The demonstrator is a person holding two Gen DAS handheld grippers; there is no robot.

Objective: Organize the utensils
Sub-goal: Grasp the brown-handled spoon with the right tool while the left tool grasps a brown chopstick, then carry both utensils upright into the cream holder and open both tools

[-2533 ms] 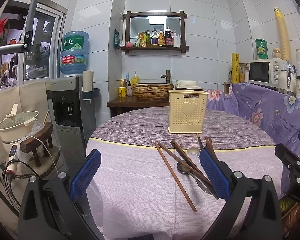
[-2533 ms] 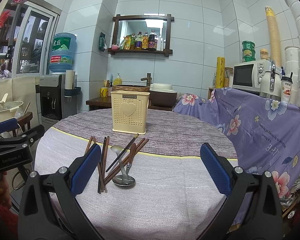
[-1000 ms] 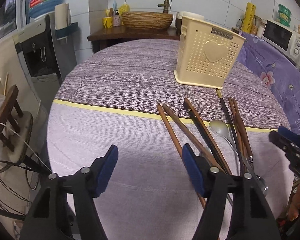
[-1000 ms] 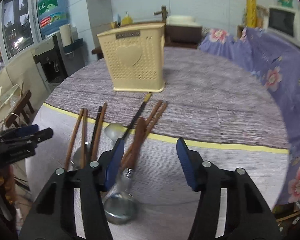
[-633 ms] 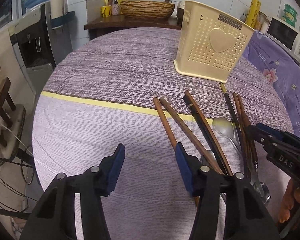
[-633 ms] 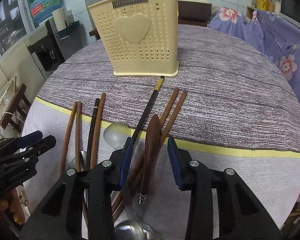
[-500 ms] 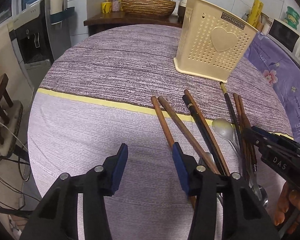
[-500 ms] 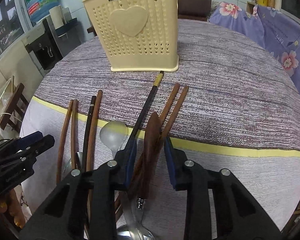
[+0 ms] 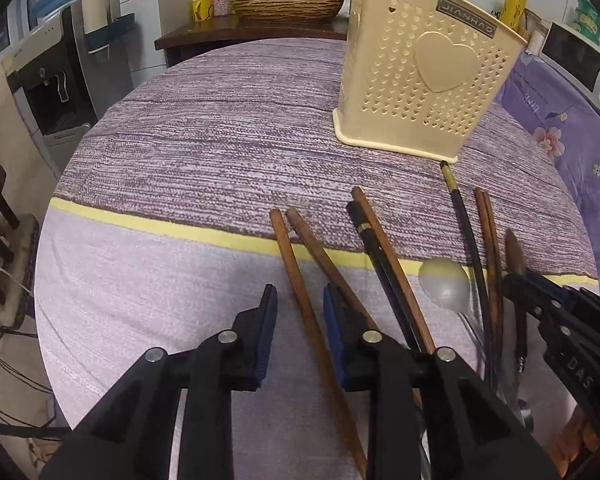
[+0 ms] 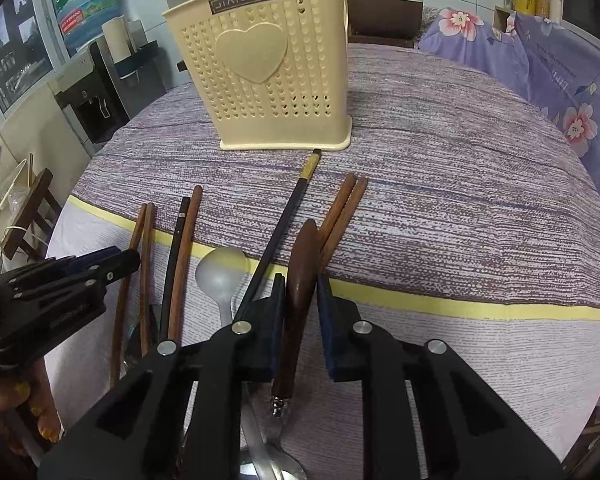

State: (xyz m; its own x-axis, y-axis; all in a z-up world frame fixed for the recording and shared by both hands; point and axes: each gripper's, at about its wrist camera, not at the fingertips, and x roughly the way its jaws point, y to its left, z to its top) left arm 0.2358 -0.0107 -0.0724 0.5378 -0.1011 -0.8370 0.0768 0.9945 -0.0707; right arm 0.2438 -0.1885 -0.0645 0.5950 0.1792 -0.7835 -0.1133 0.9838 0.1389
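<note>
A cream perforated utensil holder [image 9: 420,84] with a heart stands at the back of the round table; it also shows in the right wrist view [image 10: 272,76]. Several chopsticks and spoons lie in front of it. My left gripper [image 9: 300,308] straddles a brown chopstick [image 9: 300,300], jaws narrowed but a gap remains each side. My right gripper [image 10: 302,300] has its pads nearly closed around a dark wooden-handled utensil [image 10: 300,280] lying on the cloth. A metal spoon [image 10: 220,272] lies to its left. A black chopstick [image 10: 284,224] lies between them.
The table carries a purple striped cloth [image 9: 220,152] with a yellow band. A water dispenser [image 9: 56,80] stands to the left, a side table with a wicker basket [image 9: 288,0] behind, and a flower-print cover [image 10: 560,80] to the right.
Both grippers have lowered toward the utensils and narrowed their jaws. The left now straddles a brown chopstick, the right the dark wooden handle.
</note>
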